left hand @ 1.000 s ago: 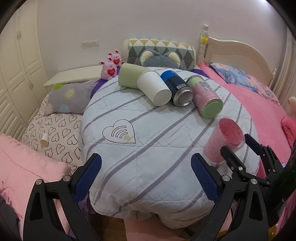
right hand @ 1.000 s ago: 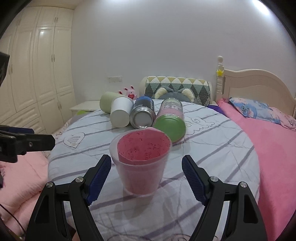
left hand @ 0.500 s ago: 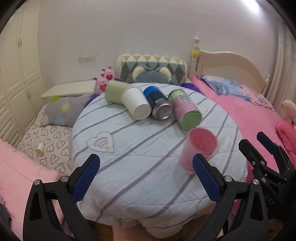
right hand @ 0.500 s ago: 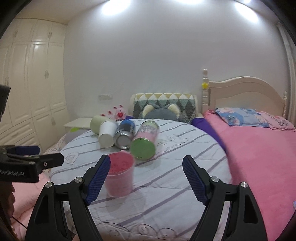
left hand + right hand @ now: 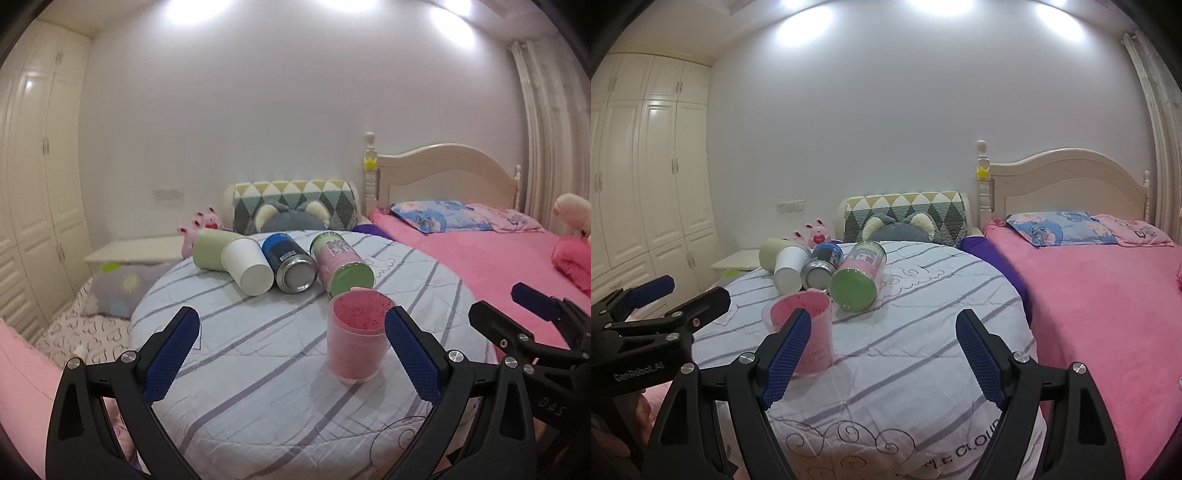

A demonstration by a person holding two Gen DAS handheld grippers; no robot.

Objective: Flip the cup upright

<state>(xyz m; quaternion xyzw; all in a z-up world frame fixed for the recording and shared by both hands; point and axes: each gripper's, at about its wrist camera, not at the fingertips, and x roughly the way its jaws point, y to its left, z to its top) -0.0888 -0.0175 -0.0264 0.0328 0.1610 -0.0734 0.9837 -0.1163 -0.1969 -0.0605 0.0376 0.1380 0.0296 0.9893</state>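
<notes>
A pink cup stands upright, mouth up, on the round striped table. It also shows in the right wrist view, partly behind my right gripper's left finger. My left gripper is open and empty, held back from the table, with the cup near its right finger. My right gripper is open and empty, to the right of the cup and drawn back from it. It shows in the left wrist view at the right edge.
Behind the cup lie a green cup, a white cup, a blue can and a pink can with a green lid. A pink bed stands right of the table, cushions and wardrobes to the left.
Both grippers have pulled back and up from the table. The right gripper, which had the pink cup between its open fingers, is now away to the cup's right. The cup stays upright.
</notes>
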